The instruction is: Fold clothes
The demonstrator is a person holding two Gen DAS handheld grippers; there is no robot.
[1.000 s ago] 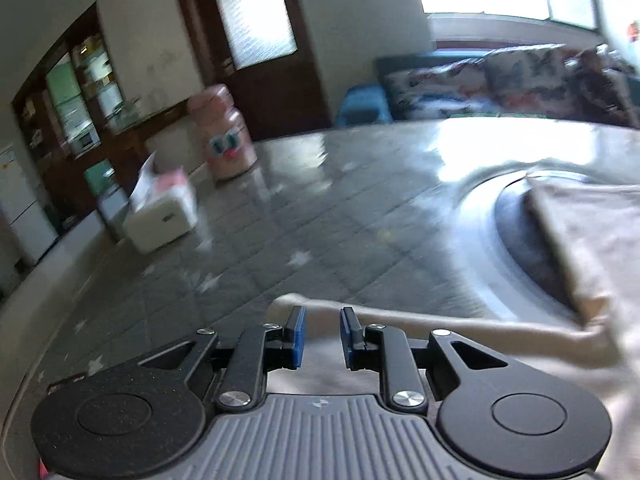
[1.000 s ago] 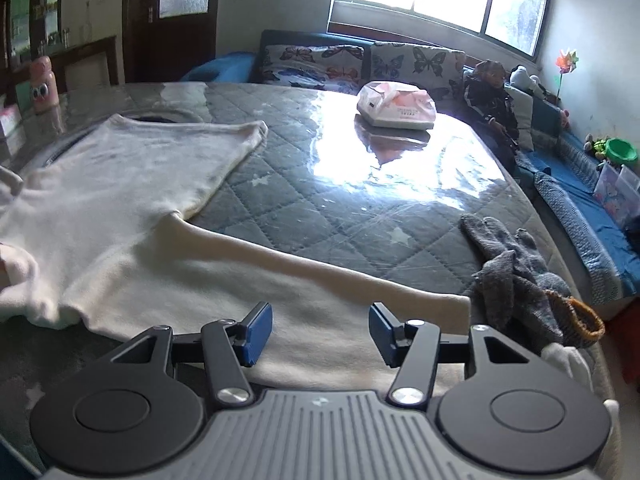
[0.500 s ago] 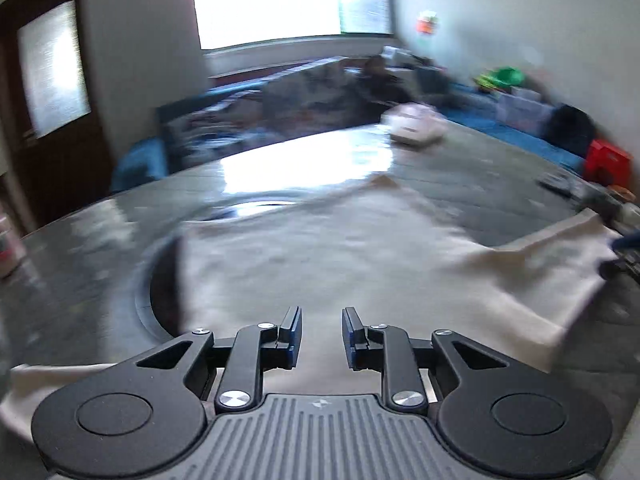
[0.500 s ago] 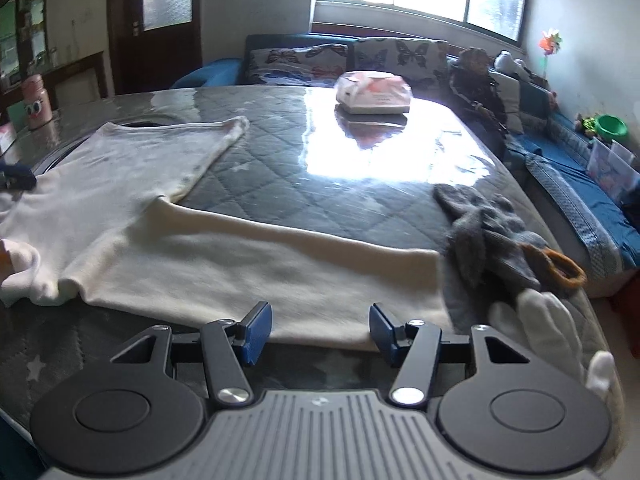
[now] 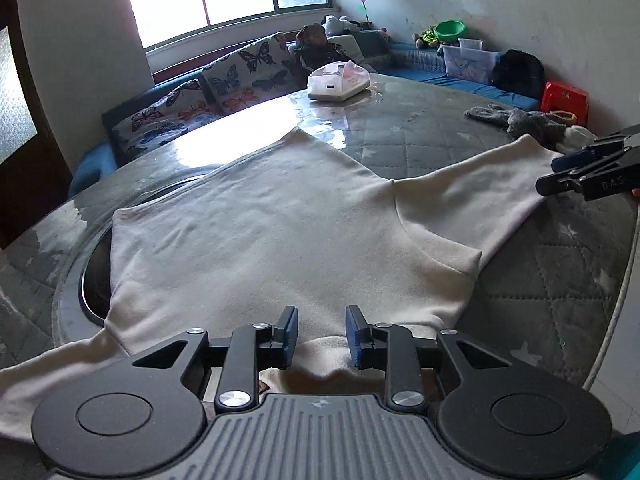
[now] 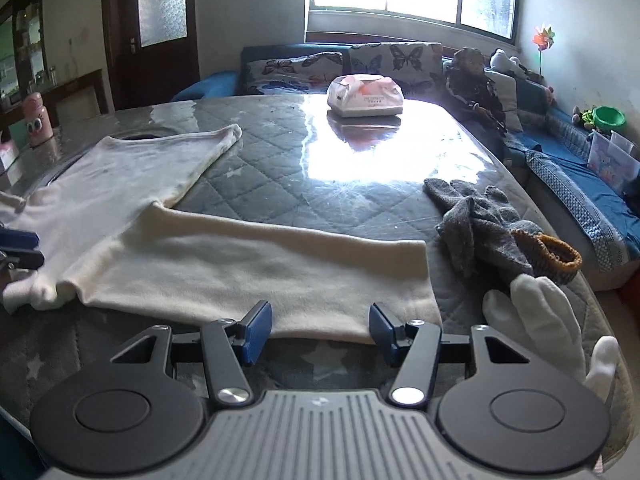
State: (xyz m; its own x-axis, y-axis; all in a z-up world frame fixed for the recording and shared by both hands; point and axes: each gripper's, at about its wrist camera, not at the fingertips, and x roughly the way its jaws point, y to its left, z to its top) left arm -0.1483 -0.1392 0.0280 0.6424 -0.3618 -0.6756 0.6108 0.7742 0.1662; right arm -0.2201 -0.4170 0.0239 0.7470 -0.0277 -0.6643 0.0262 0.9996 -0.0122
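A cream long-sleeved top (image 5: 288, 232) lies spread flat on the grey quilted table (image 5: 552, 292). My left gripper (image 5: 322, 326) hangs over its neck edge; its jaws are opening, and the fabric lies under the gap with no pad pressing on it. One sleeve (image 6: 248, 268) stretches towards my right gripper (image 6: 319, 326), which stands open just short of the cuff's edge, nothing between its fingers. The right gripper (image 5: 588, 168) also shows at the sleeve's end in the left wrist view. The left gripper (image 6: 16, 248) shows at the left edge of the right wrist view.
A grey knit garment (image 6: 476, 224) and a white glove (image 6: 548, 320) lie right of the cuff. A tissue pack (image 6: 364, 96) sits at the far side. A round recess (image 5: 94, 276) lies under the top's left side. A sofa (image 6: 340, 64) runs behind the table.
The left gripper swung from the top's left sleeve round to the neck edge, and its jaws have widened. The right gripper drew back a little, to just short of the cuff.
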